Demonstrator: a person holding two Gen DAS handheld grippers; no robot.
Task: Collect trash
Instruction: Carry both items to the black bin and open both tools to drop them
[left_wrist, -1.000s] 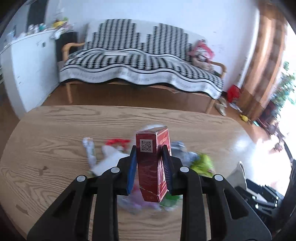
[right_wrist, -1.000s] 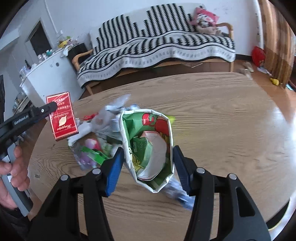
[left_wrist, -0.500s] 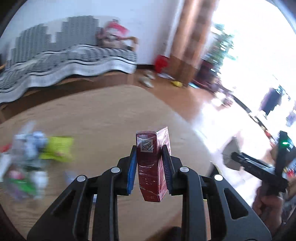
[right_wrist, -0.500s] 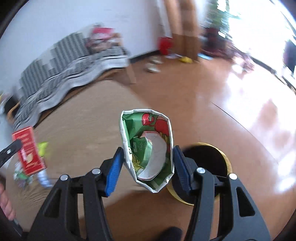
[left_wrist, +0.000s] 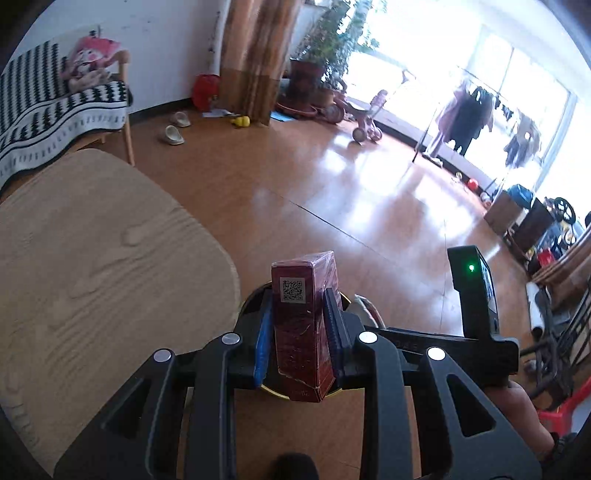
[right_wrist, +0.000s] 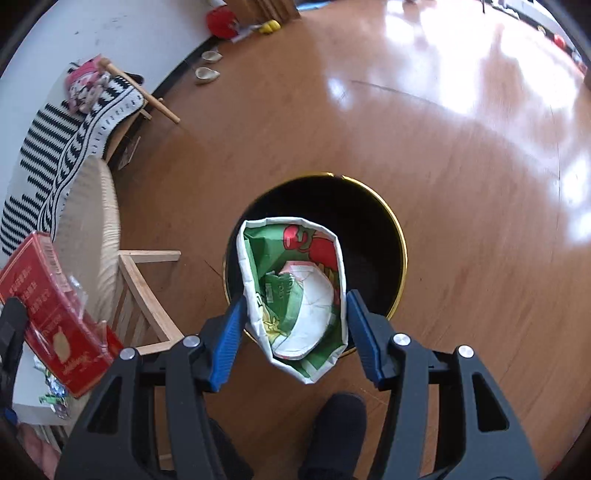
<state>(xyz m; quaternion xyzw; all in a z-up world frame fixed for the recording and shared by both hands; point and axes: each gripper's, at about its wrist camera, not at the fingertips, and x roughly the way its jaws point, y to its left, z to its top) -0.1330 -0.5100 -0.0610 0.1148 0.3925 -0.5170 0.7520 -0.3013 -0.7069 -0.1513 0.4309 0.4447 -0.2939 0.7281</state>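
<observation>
My left gripper (left_wrist: 300, 328) is shut on a red cigarette box (left_wrist: 303, 325) with a QR code on top, held upright beyond the table's right edge; the box also shows at the left of the right wrist view (right_wrist: 51, 314). My right gripper (right_wrist: 295, 325) is shut on an open green and white paper snack bag (right_wrist: 295, 295), held directly above a black round bin (right_wrist: 369, 236) with a gold rim on the floor. In the left wrist view the bin (left_wrist: 255, 295) is mostly hidden behind the fingers and the box.
The round wooden table (left_wrist: 92, 266) is at the left, its leg frame (right_wrist: 144, 295) close to the bin. A striped sofa (left_wrist: 48, 107) stands behind. Slippers (left_wrist: 173, 129), plants and a tricycle (left_wrist: 365, 122) lie across the shiny wooden floor (right_wrist: 461, 129). My shoe (right_wrist: 332, 435) is below.
Both grippers swung right, away from the trash pile on the table, and out over the floor. The right gripper tilted down so the bag now hangs over the bin. Both holds are unchanged.
</observation>
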